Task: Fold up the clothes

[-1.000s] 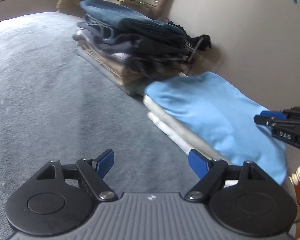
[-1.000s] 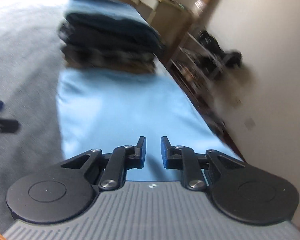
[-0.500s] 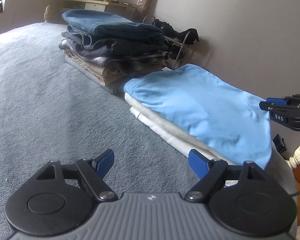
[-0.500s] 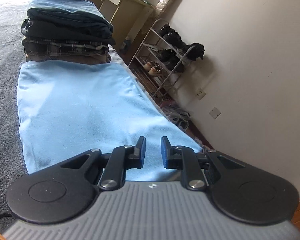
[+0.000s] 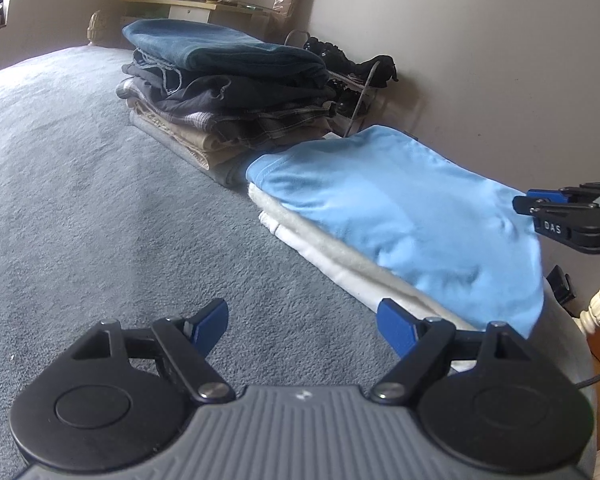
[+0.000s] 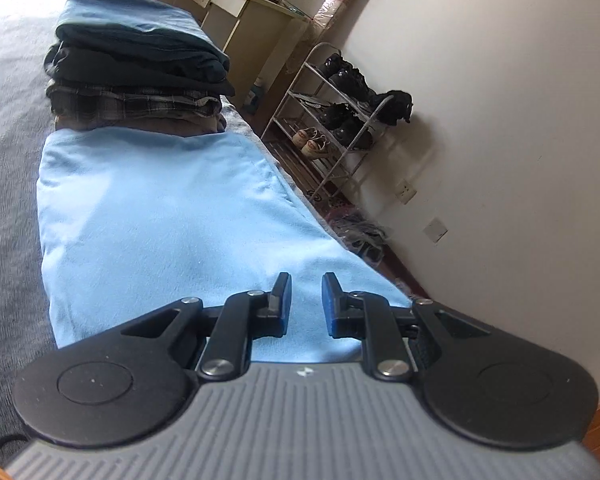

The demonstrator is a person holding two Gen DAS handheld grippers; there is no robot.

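My grey bedspread lies bare across its whole left side, so I have wide room there. Along its right edge, close to the wall, a tall stack of folded dark clothes stands; just before it a light blue garment lies folded flat on white folded pieces. I judge this one done; no unfolded clothes show. My left gripper gapes wide and empty; my right gripper hovers narrowly parted, holding nothing.

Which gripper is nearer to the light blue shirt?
Right. The right gripper hovers just over the light blue shirt; the left gripper is beside it, over the grey blanket.
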